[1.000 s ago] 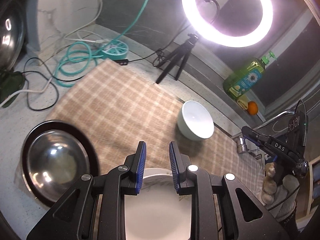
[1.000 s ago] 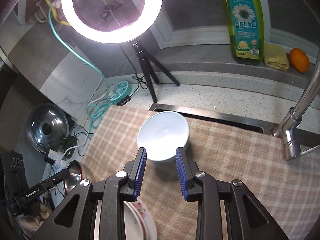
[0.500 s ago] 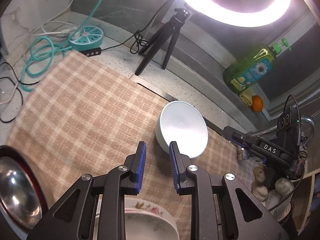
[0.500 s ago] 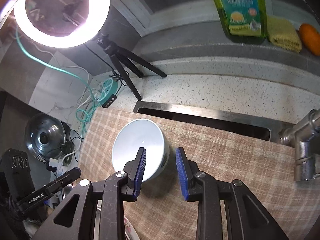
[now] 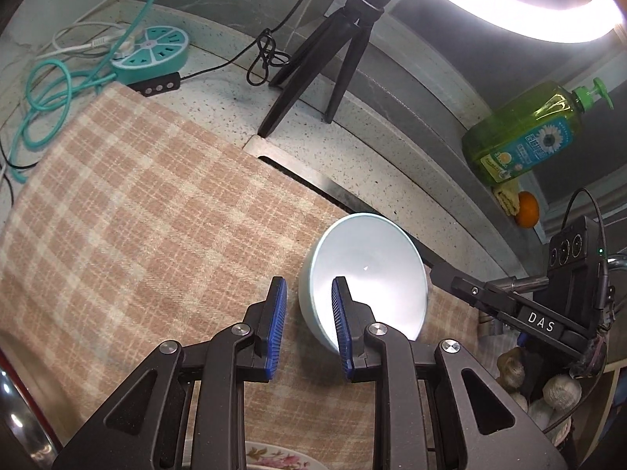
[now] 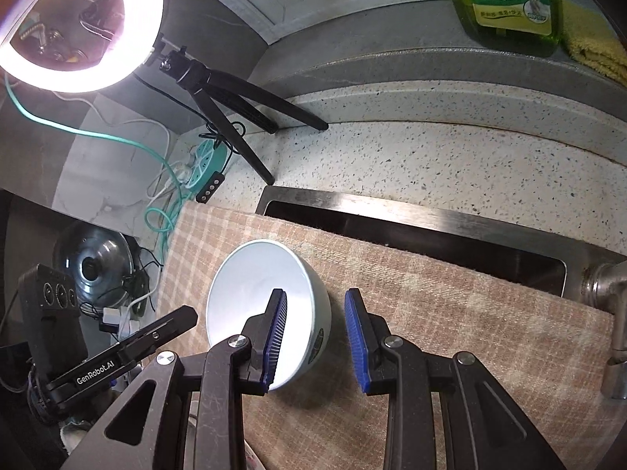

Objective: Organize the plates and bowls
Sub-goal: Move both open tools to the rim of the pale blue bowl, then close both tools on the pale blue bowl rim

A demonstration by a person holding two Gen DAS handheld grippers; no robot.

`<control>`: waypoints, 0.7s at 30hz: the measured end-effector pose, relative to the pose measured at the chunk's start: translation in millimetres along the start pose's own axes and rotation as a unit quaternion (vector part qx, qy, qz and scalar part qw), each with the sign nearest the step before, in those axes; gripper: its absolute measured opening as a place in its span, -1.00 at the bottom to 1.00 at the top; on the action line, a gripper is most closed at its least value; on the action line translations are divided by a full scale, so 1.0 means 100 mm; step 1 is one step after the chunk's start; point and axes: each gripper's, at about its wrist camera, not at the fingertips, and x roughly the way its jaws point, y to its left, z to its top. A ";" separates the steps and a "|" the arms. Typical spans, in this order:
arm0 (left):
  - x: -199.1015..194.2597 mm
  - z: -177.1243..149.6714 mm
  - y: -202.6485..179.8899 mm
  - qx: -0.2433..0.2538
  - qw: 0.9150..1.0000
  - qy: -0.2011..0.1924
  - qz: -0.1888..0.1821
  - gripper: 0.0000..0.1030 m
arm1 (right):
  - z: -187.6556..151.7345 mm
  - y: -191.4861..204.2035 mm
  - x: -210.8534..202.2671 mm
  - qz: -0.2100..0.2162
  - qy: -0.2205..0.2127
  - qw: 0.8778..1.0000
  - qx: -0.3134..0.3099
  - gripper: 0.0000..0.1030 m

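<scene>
A pale blue-white bowl stands on the checked cloth near the sink edge. My left gripper is open, its jaws straddling the bowl's left rim. The bowl also shows in the right wrist view. My right gripper is open, its jaws straddling the bowl's right wall. A flowered plate peeks out below the left gripper.
A ring light tripod stands behind the cloth, with a teal power strip and cables to its left. A green soap bottle and an orange sit on the ledge. The sink opening and faucet lie at right.
Both grippers have moved forward and closed in on the bowl from either side. The steel pan has slid out of the left wrist view.
</scene>
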 end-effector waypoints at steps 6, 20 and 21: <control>0.06 0.03 -0.01 0.003 1.000 0.001 0.003 -0.58 | 0.02 0.02 0.08 -0.001 0.007 1.000 0.001 -0.46; 0.12 0.03 -0.01 0.011 1.000 0.004 0.001 -0.60 | 0.01 0.11 0.15 -0.028 0.018 0.999 -0.010 -0.79; 0.13 0.02 -0.01 0.013 1.000 0.004 0.001 -0.64 | 0.01 0.11 0.15 -0.031 0.017 0.999 -0.011 -0.79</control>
